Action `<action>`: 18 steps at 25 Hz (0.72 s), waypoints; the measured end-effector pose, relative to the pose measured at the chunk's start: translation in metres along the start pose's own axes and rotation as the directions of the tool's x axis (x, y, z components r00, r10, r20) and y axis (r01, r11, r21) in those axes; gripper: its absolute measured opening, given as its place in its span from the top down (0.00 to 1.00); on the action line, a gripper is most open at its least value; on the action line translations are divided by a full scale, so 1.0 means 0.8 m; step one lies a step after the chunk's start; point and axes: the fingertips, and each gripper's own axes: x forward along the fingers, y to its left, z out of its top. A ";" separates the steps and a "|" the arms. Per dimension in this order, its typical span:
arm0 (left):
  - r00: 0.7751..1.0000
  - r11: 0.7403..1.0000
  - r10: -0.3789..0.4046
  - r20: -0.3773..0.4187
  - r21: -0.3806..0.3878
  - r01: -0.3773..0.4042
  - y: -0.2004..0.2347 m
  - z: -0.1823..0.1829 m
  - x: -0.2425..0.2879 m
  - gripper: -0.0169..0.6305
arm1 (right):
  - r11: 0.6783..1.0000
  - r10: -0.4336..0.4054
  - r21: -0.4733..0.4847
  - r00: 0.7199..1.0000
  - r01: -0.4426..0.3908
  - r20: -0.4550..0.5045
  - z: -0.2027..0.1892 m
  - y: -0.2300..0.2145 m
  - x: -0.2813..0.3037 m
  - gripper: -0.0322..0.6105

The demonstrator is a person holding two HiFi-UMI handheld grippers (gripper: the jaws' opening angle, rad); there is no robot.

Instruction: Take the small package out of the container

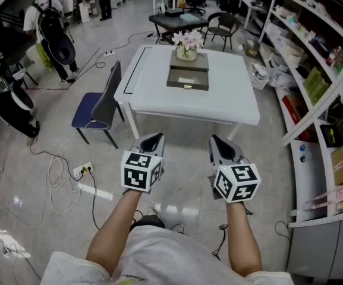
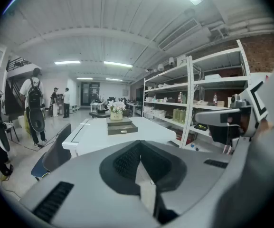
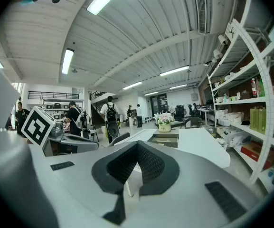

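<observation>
No sight of the small package at this range; judged to lie inside the dark container (image 1: 188, 76), set mid-bench (image 1: 159, 97) just in front of a pot of flowers (image 1: 187, 40), long side running left to right, wide front turned this way. Straight ahead of, and well apart from, left hand-held gripper (image 1: 152, 139) and right hand-held gripper (image 1: 218, 141), both clenched on nothing, side by side over the floor, neither clearly nearer. No brand or legible writing; only square markers on the cubes.

Two tongs (image 1: 153, 139) (image 1: 217, 141), one white table (image 1: 219, 97), one blue chair (image 1: 94, 108), one container (image 1: 188, 79)
</observation>
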 end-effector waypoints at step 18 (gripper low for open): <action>1.000 1.000 -0.020 -0.013 0.000 0.020 0.021 0.012 0.068 0.96 | 1.000 -0.021 -0.002 1.000 0.021 -0.012 -0.006 -0.040 0.065 0.93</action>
